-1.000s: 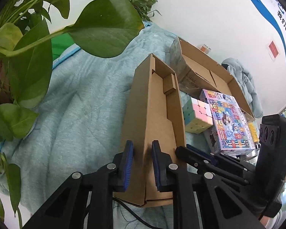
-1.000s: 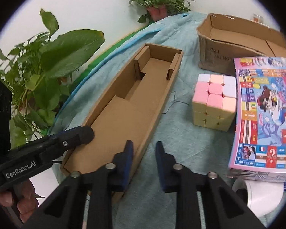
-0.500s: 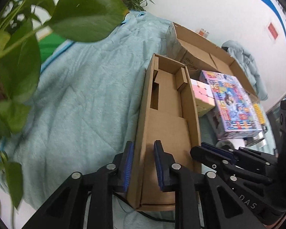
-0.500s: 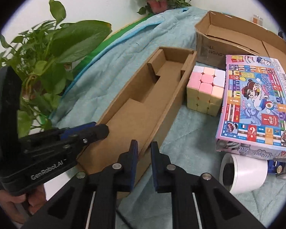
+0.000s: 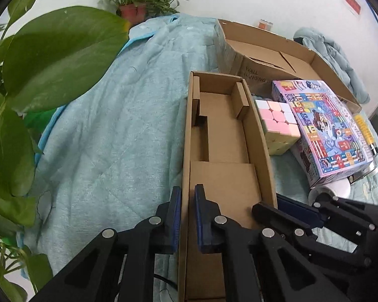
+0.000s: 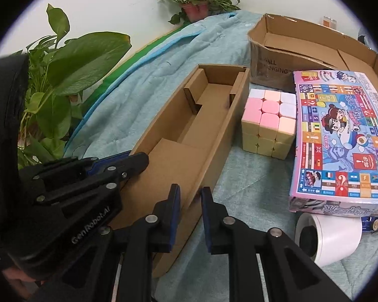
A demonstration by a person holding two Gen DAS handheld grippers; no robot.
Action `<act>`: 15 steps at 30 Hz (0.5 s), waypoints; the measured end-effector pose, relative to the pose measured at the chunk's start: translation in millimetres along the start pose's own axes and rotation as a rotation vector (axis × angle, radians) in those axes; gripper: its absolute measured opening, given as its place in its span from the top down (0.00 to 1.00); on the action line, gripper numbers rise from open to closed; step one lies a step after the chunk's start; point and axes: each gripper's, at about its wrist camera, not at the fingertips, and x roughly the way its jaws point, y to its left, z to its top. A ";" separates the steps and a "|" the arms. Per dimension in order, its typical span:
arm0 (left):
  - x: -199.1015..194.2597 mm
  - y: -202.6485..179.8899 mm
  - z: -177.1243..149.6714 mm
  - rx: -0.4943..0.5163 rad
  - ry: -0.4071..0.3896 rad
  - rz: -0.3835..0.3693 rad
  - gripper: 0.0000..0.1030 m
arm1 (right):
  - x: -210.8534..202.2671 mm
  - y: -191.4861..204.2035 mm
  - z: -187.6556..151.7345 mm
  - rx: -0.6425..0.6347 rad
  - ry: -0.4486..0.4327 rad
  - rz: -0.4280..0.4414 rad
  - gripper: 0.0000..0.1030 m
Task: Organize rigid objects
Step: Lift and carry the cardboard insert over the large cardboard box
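Note:
A long open brown cardboard tray lies on a teal blanket, empty inside; it also shows in the right wrist view. My left gripper is shut on the tray's left wall near its near end. My right gripper straddles the tray's right wall with a small gap at the pads. A pastel cube puzzle stands against the tray's right side, also in the left wrist view. A colourful board game box lies to its right.
A large open cardboard box stands behind the cube. A white roll lies under the game box's near edge. Leafy plants crowd the left; a potted plant stands by the back wall.
The tray has swung flat and moved right, until it rests against the cube. The right gripper's jaws, closed tight half a second ago, now stand slightly apart.

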 end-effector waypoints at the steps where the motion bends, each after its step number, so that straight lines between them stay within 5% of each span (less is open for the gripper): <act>1: -1.6 0.2 -0.1 -0.004 -0.001 -0.003 0.94 | -0.2 -0.2 -0.2 0.001 -0.002 0.000 0.84; 7: -38.0 -15.0 4.6 0.033 -0.084 0.036 0.95 | -18.4 -5.5 2.1 0.025 -0.026 0.029 0.85; 15: -105.6 -47.7 55.2 0.081 -0.272 0.028 0.95 | -87.4 -5.4 33.9 -0.004 -0.219 0.016 0.85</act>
